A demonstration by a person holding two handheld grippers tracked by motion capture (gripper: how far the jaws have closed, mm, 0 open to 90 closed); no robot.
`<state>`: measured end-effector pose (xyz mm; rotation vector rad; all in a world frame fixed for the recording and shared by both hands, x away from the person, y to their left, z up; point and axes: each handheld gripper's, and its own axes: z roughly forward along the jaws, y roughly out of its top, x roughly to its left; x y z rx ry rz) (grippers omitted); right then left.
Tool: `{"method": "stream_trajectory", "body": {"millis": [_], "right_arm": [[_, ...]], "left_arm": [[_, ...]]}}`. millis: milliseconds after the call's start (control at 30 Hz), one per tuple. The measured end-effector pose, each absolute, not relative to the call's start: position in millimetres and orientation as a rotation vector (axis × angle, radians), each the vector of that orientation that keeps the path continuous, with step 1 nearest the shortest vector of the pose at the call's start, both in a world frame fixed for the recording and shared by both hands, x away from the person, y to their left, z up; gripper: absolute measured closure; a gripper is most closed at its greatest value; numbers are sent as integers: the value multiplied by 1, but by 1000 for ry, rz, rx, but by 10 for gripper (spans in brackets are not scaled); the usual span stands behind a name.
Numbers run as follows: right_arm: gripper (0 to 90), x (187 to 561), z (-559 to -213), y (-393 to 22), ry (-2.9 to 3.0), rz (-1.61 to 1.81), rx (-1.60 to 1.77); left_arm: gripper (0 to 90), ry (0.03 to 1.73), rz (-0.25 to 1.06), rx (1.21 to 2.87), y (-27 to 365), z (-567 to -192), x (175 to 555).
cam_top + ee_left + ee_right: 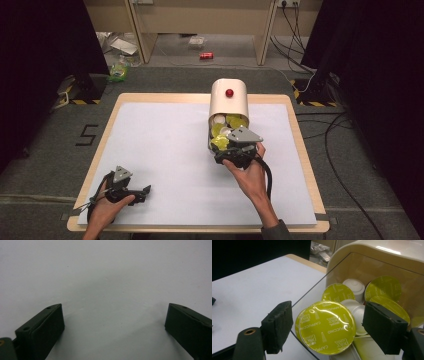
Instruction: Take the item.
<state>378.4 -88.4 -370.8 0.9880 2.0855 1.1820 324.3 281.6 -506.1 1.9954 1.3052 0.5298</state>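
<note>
- Hovering at the bin's (229, 98) open front, right gripper (231, 149) faces the capsules spilling out of it
- Right gripper view: jaws stand well apart, a yellow-lidded capsule (327, 327) upright between them, lid towards the camera; neither pad presses on it, nothing held
- More capsules (383, 287) lie behind it inside the bin, some yellow lids, some white undersides (354, 287)
- Bin lies on its side on the white mat (165, 150), cream shell, red knob (229, 92) on top, at the mat's far middle
- Left gripper (131, 191) rests low near the mat's near-left corner, well apart from the bin; jaws wide open over bare mat, empty
- Whether the right pads graze the capsule's rim is hard to tell, seemingly a gap on both sides
</note>
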Motion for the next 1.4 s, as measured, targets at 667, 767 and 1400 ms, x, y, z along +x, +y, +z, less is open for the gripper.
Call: {"method": "stream_trajectory", "body": {"millis": [667,767,1400], "right_arm": [[377,390,-379,-86,2139,1153,1019],[381,390,-379,-87,2133,1168,1024],[385,377,-354,-108,2040,1270,1010]], "left_arm": [[16,1305,529,1995,282,-506,324],[16,1305,529,1995,282,-506,324],[16,1305,529,1995,282,-506,324]]}}
